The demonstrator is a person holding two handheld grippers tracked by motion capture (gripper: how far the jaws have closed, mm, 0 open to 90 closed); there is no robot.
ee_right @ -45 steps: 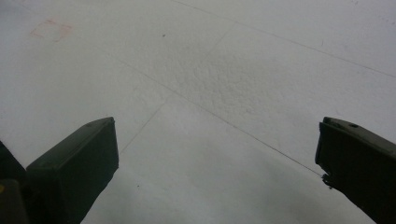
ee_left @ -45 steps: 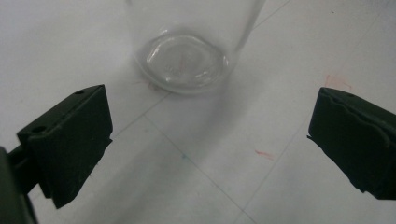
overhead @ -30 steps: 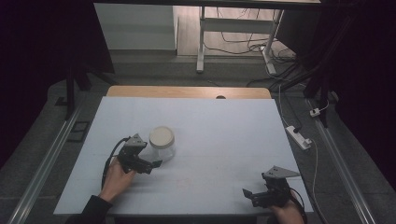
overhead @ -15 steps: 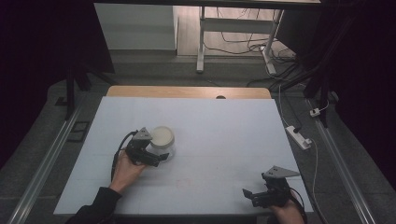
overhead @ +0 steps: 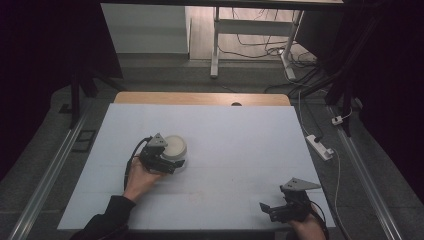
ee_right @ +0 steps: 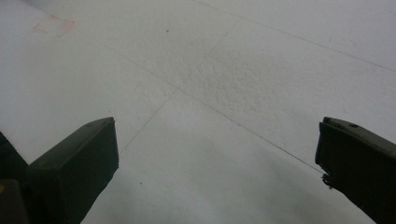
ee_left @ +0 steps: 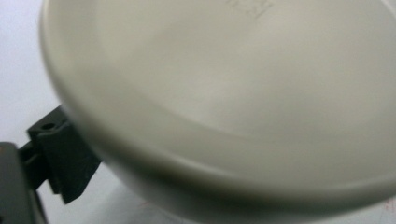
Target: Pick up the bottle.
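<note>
The white table (overhead: 240, 145) carries 1 cream lidded container (overhead: 175, 148), left of centre, with open surface around it and nothing between it and me. My left hand (overhead: 140, 181) reaches in from the near edge with my left gripper (overhead: 170, 162) right up against the container; close up, 1 jaw sits beside its wall, but I cannot tell whether it grips. My right gripper (overhead: 272, 209) rests at the near right corner, well apart, its 2 jaws spread wide over bare table.
</note>
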